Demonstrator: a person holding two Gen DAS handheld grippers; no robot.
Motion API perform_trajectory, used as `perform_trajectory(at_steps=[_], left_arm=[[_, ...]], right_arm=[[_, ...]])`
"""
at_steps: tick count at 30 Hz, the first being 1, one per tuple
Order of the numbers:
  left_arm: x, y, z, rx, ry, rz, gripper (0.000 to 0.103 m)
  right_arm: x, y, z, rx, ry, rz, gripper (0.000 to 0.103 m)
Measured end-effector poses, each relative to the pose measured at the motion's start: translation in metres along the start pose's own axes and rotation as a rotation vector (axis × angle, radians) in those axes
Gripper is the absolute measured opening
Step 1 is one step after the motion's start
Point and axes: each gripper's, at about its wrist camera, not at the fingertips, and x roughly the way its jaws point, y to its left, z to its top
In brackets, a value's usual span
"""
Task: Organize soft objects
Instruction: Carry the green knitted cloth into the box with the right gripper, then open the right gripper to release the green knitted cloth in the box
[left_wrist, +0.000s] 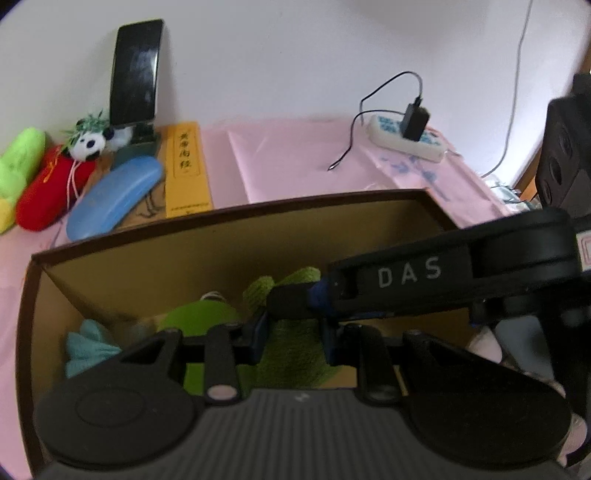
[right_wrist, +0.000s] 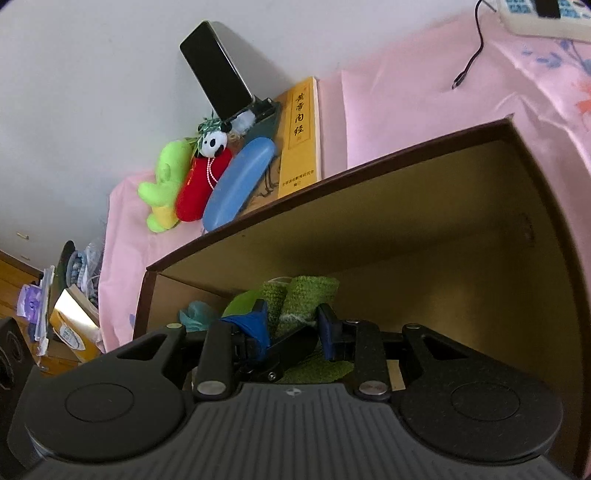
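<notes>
Progress: in the box (right_wrist: 424, 206) we see the green knitted toy (right_wrist: 306, 295) and a teal soft item (left_wrist: 86, 349). Both grippers, left (left_wrist: 295, 341) and right (right_wrist: 291, 328), parted, straddle it; whether they grip, we cannot tell. Panda (left_wrist: 88, 144), red plush (left_wrist: 48, 195) and lime plush (left_wrist: 18, 166) remain at the table's far left edge.

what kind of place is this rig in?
Probably a home bedroom or living area, not a lab: pink floral cloth over the surface, plush toys by the wall, a power strip with charger, household clutter at the side.

right tool (right_wrist: 291, 330), green knit cloth (right_wrist: 308, 295), box (right_wrist: 369, 173)
</notes>
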Motion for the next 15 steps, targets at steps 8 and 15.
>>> perform_trajectory(at_steps=[8, 15], left_arm=[[0.008, 0.009, 0.002, -0.032, -0.002, 0.015, 0.049], [0.002, 0.012, 0.000, -0.061, -0.032, -0.016, 0.057]], right_arm=[[0.006, -0.016, 0.001, 0.064, -0.025, 0.001, 0.017], [0.001, -0.031, 0.001, 0.132, -0.062, -0.004, 0.017]])
